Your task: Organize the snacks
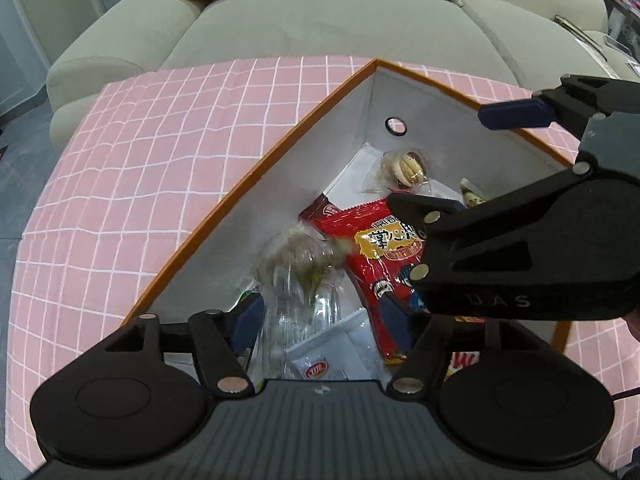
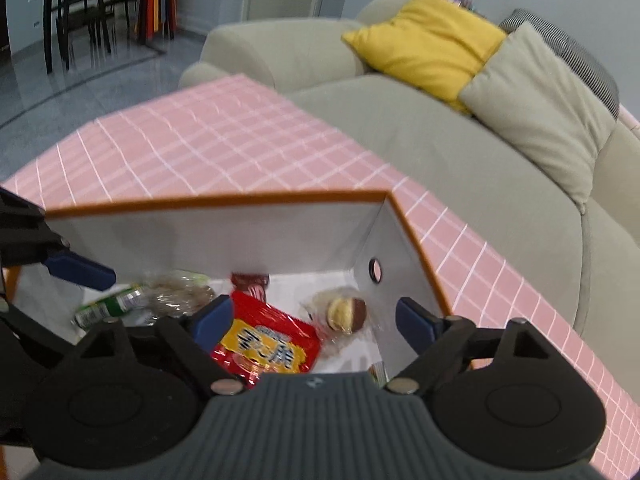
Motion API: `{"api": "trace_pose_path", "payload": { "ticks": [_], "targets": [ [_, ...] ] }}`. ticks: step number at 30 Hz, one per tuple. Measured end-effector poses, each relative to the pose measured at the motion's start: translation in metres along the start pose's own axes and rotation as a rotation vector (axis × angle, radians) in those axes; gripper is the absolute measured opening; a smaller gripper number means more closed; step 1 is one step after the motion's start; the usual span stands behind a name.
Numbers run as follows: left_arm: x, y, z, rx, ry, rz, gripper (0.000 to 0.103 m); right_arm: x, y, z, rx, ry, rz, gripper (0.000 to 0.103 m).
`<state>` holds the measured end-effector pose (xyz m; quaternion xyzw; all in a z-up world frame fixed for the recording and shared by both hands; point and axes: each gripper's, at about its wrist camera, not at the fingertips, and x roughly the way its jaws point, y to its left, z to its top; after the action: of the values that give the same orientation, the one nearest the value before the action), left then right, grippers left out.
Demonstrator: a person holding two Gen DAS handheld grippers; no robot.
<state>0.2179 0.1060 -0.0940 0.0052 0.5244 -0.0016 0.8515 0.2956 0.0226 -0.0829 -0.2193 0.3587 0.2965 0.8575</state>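
An orange-rimmed box (image 1: pixel 256 168) with white inner walls stands on the pink checked cloth and holds the snacks. A red packet (image 1: pixel 376 248) lies in its middle, and a clear-wrapped brown-and-cream pastry (image 1: pixel 404 168) lies in the far corner. My left gripper (image 1: pixel 322 320) is open over the box. A blurred clear packet of brown biscuits (image 1: pixel 296 268) sits loose between its pads, above a white sachet (image 1: pixel 332 356). My right gripper (image 2: pixel 314 322) is open over the red packet (image 2: pixel 268 340) and the pastry (image 2: pixel 346 314), holding nothing. A green wrapper (image 2: pixel 108 306) lies at the left.
The box wall (image 2: pixel 200 232) has a round hole (image 2: pixel 375 270) near its corner. The pink tablecloth (image 1: pixel 140 184) runs left of the box and behind it. A grey sofa (image 1: pixel 320 24) with a yellow cushion (image 2: pixel 424 40) stands just beyond. A dining table and chairs (image 2: pixel 80 8) are far off.
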Motion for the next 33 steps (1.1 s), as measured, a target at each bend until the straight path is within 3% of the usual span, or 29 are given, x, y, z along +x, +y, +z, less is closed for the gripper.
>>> {"api": "trace_pose_path", "payload": {
  "ticks": [7, 17, 21, 26, 33],
  "targets": [
    [-0.031, -0.003, -0.005, 0.001, -0.051, 0.005, 0.085, -0.041, 0.006, 0.005, 0.030, -0.090, 0.001, 0.094],
    [-0.093, -0.005, -0.020, -0.053, -0.204, 0.010, 0.086, -0.119, 0.007, -0.003, 0.136, -0.220, -0.003, 0.099],
    [-0.116, -0.010, -0.032, -0.066, -0.263, 0.008, 0.086, -0.151, 0.006, -0.017, 0.175, -0.265, -0.019, 0.099],
    [-0.135, -0.016, -0.049, -0.098, -0.312, 0.006, 0.086, -0.184, 0.005, -0.042, 0.190, -0.306, -0.103, 0.099],
    [-0.151, -0.031, -0.071, -0.094, -0.360, 0.024, 0.087, -0.210, 0.000, -0.093, 0.238, -0.286, -0.178, 0.099]
  ]
}}
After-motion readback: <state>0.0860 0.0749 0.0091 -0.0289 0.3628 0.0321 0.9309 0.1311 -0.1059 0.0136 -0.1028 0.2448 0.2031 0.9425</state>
